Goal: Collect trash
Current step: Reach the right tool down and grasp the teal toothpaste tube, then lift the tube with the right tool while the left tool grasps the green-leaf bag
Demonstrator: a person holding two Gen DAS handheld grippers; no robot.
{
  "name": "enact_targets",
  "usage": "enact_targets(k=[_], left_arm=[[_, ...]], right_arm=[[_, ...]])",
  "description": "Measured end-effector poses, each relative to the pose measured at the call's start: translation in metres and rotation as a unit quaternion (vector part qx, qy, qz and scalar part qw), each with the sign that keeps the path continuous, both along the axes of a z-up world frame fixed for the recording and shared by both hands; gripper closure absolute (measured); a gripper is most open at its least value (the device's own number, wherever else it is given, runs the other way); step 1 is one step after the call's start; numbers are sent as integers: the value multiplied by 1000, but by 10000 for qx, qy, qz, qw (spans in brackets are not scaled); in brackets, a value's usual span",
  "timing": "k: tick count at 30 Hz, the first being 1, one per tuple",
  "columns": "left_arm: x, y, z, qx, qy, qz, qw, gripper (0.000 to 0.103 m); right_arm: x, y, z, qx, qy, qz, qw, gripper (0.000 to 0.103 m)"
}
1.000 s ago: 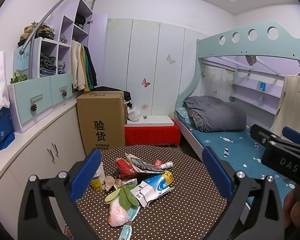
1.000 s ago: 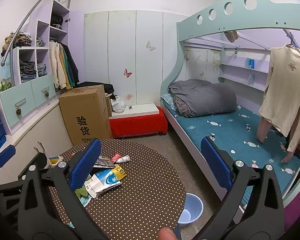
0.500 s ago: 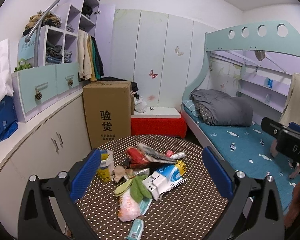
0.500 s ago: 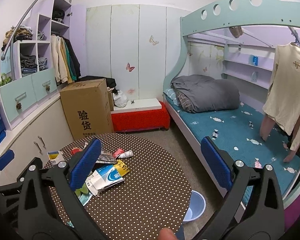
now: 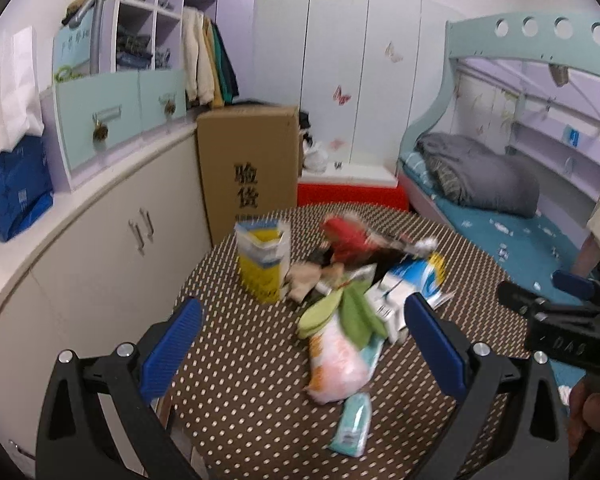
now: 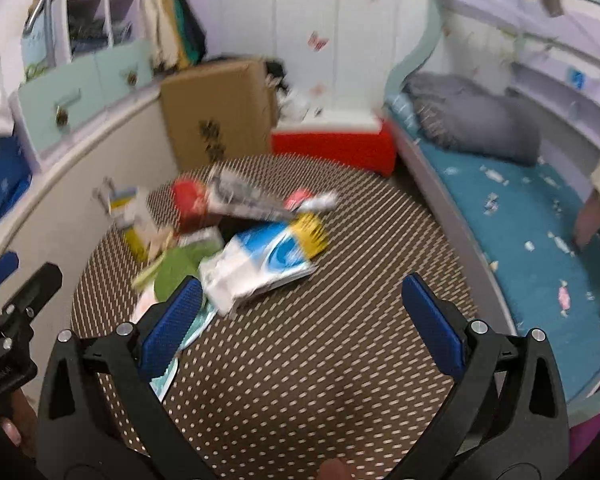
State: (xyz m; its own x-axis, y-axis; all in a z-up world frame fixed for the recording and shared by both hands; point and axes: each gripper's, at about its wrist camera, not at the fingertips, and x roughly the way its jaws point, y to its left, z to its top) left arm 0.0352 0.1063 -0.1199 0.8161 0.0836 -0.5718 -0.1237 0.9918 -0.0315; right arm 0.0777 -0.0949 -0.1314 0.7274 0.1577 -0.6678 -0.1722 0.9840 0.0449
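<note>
A heap of trash is seen on the round brown surface (image 5: 260, 400) with its white dot pattern, toward the far-left half of it.

Left gripper (image 5: 300, 344): fingers spread wide apart, nothing held; blue ribbed pads (image 5: 170, 350) noted above the near edge of the surface. Right gripper (image 6: 300, 320): fingers likewise spread wide, empty, above the near middle of the surface.

Items recorded (both views motion-blurred; print unreadable):
- Yellow and white carton (image 5: 262, 264), rectangular cardboard, upright, top torn open, at the left edge of the heap.
- Blue and white package (image 6: 268, 264), flat, crumpled glossy film with a yellow end; long axis running from near-left to far-right, yellow end pointed away.
- Red wrapper (image 5: 346, 238), crumpled, at the far side, touching a grey printed paper (image 6: 244, 200) that is laid diagonally.
- Green leaf-shaped pieces (image 5: 340, 312), soft, fanned out over a pink and white pouch (image 5: 336, 364); the pouch is pillow-shaped, long axis toward the camera.
- Pale teal sachet (image 5: 352, 424), flat and narrow, nearest the left gripper, lengthwise toward the camera, just beside the pouch.

A brown cardboard box (image 5: 248, 168) is seen on the floor beyond the surface; a bunk bed (image 5: 500, 216) with teal sheet and grey duvet to the right.
</note>
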Motion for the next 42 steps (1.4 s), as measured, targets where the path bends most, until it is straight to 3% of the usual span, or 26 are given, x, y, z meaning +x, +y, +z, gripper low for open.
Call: enact_targets(k=[8,11,17,20,22,24,35,36,37,39,42], left_arm=[[5,31,-41,-25,465,212,9987,4],[5,45,-52,-50,613,336,9975,4],[9,53,-57,-140,717,408,9965,4],[16,49,-58,-167,752,315,9965,4],[21,42,-59,-172,765,216,9967,4],[27,33,-60,-181,800,76,9966,4],[78,-9,-96,-184,1337,-490,9896,5],[82,-11,-98,-208,1378,-543,9888,7],[86,-12,-102,-267,1444,-612,9873,26],[93,-11,-111,-552,1689,-768,9811,53],[88,-9,-113,-599,1702,-840,9800,57]], right_arm=[[9,59,-72,-92,1030,793,9915,7],[6,79,-87,-168,1246,1064,9863,13],[6,104,-101,-380,1222,1242,9840,21],[9,108,-102,-448,1074,1315,9845,35],[10,100,-100,-523,987,1242,9860,63],[12,85,-99,-378,1023,1228,9864,76],[5,18,-98,-121,1060,1059,9886,79],[6,15,-96,-57,1088,1083,9881,80],[8,12,-96,47,1119,1128,9873,80],[10,3,-94,338,1211,1242,9843,80],[6,-6,-90,603,1262,1427,9798,80]])
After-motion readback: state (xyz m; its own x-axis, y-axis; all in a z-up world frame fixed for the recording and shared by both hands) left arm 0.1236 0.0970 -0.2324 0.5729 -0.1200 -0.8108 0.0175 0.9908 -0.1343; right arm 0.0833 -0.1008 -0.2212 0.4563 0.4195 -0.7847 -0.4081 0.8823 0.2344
